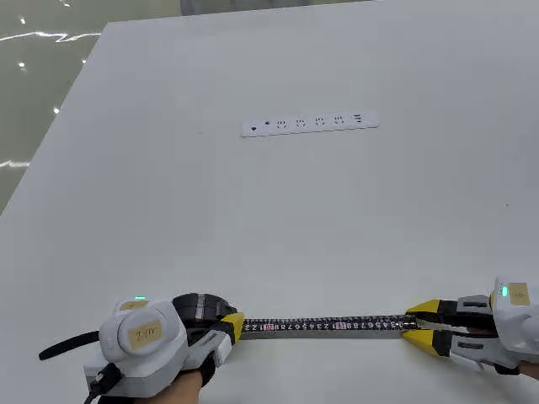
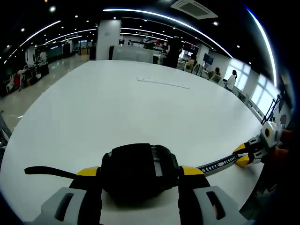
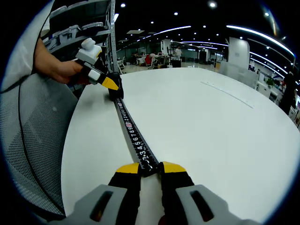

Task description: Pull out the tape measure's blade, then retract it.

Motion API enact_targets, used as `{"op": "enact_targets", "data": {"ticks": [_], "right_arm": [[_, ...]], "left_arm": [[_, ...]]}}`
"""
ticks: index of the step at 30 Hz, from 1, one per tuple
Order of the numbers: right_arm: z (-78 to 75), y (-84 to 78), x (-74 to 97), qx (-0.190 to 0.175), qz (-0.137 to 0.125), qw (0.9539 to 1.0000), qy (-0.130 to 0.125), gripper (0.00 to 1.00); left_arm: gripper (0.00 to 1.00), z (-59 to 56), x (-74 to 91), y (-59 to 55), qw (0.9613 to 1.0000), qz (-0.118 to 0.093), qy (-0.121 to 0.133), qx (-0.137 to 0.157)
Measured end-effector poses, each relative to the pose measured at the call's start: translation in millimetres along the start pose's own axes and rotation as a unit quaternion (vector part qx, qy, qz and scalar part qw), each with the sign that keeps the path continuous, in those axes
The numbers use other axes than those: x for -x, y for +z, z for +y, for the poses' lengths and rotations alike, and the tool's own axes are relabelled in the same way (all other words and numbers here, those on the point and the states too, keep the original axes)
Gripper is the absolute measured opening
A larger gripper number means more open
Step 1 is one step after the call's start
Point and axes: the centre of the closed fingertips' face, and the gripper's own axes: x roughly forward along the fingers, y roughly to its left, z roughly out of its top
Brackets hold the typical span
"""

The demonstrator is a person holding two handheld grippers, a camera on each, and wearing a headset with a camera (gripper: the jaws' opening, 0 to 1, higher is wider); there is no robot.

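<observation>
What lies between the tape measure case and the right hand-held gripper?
The pulled-out blade, running straight over the white table; the head view shows it plainly.

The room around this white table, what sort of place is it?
Probably a big open-plan office or workshop hall: long ceiling light strips, people seated at distant desks, and storage shelves with bins.

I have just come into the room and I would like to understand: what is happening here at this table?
A person is working with two hand-held grippers at a white table. The left gripper is clamped around the black tape measure. The right gripper pinches the end of the blade. The blade is pulled out and lies stretched along the table between the two grippers. It has not been retracted yet. A white power strip lies farther back, untouched.
</observation>
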Motion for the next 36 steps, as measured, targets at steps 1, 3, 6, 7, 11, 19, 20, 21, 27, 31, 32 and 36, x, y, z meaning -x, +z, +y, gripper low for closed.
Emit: {"op": "enact_targets", "data": {"ticks": [1,3,6,7,11,19,20,21,27,31,32,36], "right_arm": [[-0.1,0.1,0.0,0.000,0.001,1.0000,0.000,0.15],[-0.4,-0.4,0.2,-0.001,0.002,1.0000,0.000,0.15],[-0.5,-0.2,-0.1,-0.002,0.001,1.0000,0.000,0.15],[-0.6,-0.2,-0.2,-0.002,0.001,1.0000,0.000,0.15],[-0.7,-0.1,-1.0,-0.001,0.003,1.0000,0.000,0.15],[-0.1,1.1,-1.4,-0.002,0.005,1.0000,0.007,0.14],[-0.1,1.7,-1.2,-0.001,0.005,1.0000,0.007,0.14],[0.2,2.2,-1.3,0.001,0.005,0.9999,0.009,0.14],[8.2,10.4,-4.2,0.002,-0.009,0.9995,0.030,0.13],[14.7,19.2,-15.6,0.015,-0.007,0.9991,0.039,0.13],[15.4,21.5,-17.0,0.012,-0.012,0.9990,0.042,0.13],[22.1,27.4,-25.6,0.015,-0.016,0.9985,0.051,0.13]], "left_arm": [[0.63,-0.1,0.0,-0.2,1.0000,0.000,0.001,-0.002],[0.64,0.3,0.2,-0.5,1.0000,0.001,0.001,-0.001],[0.63,0.4,0.5,-1.0,1.0000,0.002,0.000,0.000],[0.63,0.4,0.6,-1.0,1.0000,0.003,0.000,0.001],[0.63,0.8,0.6,-1.2,1.0000,0.005,-0.002,0.000],[0.62,0.6,0.5,-2.0,0.9997,0.024,-0.002,-0.002],[0.62,0.6,0.4,-2.1,0.9997,0.026,-0.001,-0.001],[0.61,0.7,0.4,-2.3,0.9996,0.028,-0.001,-0.001],[0.61,0.7,1.0,-3.3,0.9994,0.036,-0.001,0.000],[0.60,0.5,1.3,-3.0,0.9994,0.034,-0.002,0.000],[0.60,0.5,1.3,-3.0,0.9994,0.034,-0.003,0.001],[0.60,0.7,1.6,-3.4,0.9994,0.034,-0.004,0.002]]}}
